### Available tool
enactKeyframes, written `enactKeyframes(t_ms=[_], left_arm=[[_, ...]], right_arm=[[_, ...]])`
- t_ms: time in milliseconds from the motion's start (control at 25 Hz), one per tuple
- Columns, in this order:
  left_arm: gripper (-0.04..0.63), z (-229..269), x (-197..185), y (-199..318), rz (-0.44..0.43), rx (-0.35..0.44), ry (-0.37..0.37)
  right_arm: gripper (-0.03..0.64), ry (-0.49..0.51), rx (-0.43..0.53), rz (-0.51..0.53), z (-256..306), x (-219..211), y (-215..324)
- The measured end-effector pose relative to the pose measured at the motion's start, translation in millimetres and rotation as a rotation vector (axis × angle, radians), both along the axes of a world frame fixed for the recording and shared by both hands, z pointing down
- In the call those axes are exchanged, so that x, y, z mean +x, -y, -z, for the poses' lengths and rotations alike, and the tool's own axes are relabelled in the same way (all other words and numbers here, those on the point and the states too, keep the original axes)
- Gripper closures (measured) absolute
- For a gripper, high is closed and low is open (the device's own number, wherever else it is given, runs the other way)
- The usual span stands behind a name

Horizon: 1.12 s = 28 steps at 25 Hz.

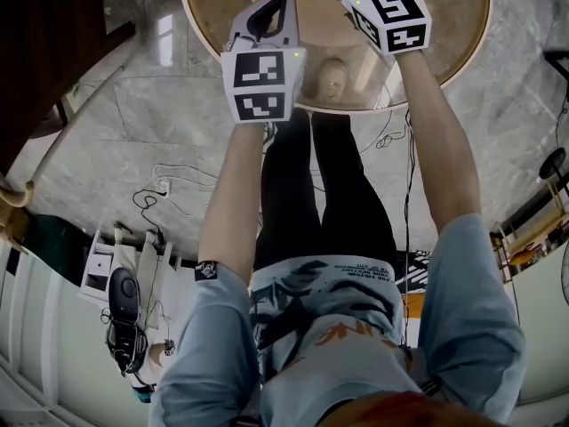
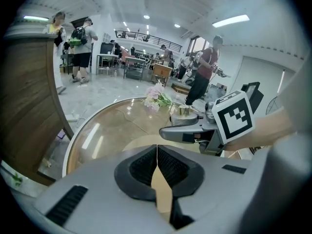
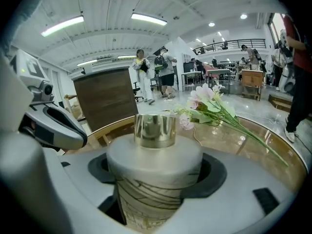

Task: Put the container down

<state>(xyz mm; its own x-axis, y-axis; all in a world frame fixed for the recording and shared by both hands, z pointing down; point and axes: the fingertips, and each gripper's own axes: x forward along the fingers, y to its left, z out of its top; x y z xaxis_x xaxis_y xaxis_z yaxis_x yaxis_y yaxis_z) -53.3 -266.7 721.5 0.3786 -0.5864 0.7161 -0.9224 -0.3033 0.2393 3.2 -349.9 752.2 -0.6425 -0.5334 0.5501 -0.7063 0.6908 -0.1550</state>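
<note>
1. Container point(image 3: 153, 155), a pale veined cyl. w/ gold cap point(image 3: 155, 129), fills the right gripper view. Right gripper point(image 3: 156, 189) is clamped on its body just under the shoulder, and it sits upright.
2. Left gripper point(image 2: 157, 165): jaws pressed together, nothing btwn them, idle beside the right one.
3. Step in hand, my read: set it on the round glass table point(image 2: 107, 130). Keep it vertical and descend slowly. Wait till the base seats flat before easing the jaws apart, then back straight off so the pads don't drag it. Stay clear of the flowers point(image 3: 214, 106) beyond.
4. View diffs:
   - Right gripper view hides the base, so I can't tell contact w/ the glass.
   - Left gripper view gives a side-on look, w/ the cap poking above the right jaw.
   - Head view shows both grippers over the table's near rim; I can't make out the container there.
</note>
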Motion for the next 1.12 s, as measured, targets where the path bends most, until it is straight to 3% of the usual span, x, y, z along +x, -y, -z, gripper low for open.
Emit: enactKeyframes(t_ms=[920, 1120], left_arm=[[0.565, 10, 9, -40, -0.027, -0.001, 0.036], [0.565, 15, 9, -54, -0.017, 0.002, 0.043]], right_arm=[[0.264, -0.207, -0.018, 0.084, -14, 20, -42], [0.258, -0.211, -0.048, 0.037, -12, 25, -47]])
